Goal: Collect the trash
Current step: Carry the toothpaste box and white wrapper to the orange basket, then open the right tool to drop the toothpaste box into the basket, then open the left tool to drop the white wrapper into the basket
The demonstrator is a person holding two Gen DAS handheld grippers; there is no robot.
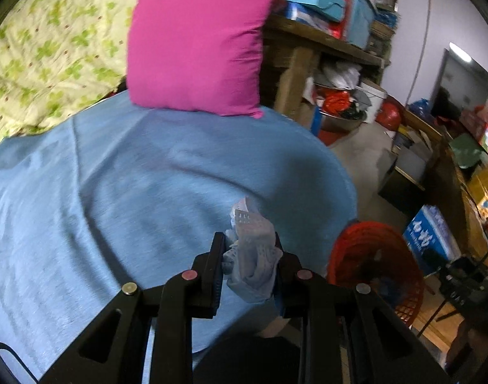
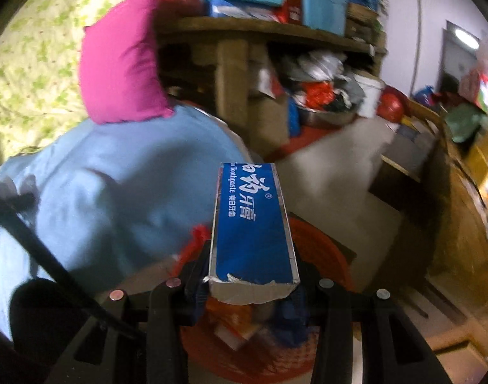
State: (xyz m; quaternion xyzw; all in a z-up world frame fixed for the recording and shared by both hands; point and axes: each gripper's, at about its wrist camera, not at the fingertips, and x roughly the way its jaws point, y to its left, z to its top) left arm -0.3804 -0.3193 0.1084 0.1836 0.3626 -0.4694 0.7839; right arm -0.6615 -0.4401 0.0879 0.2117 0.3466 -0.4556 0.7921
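Left hand-held gripper (image 1: pixel 249 262) clamping crumpled wrapper (image 1: pixel 252 249), red basket (image 1: pixel 377 265) beside

both wrist views look forward and down from close range, toward the pink pillow (image 1: pixel 197 41) (image 2: pixel 122 60). the left sits over the bed, the right nearer the red basket (image 2: pixel 324 249) (image 1: pixel 372 256). both share pillow, basket and shelves.

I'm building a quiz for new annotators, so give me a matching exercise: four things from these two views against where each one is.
Things:
1. toothpaste box
2. crumpled wrapper
3. pink pillow
4. red basket

Places:
A. on the floor beside the bed
B. in the right gripper
C. on the blue blanket
D. in the left gripper

Pairs: 1-B, 2-D, 3-C, 4-A
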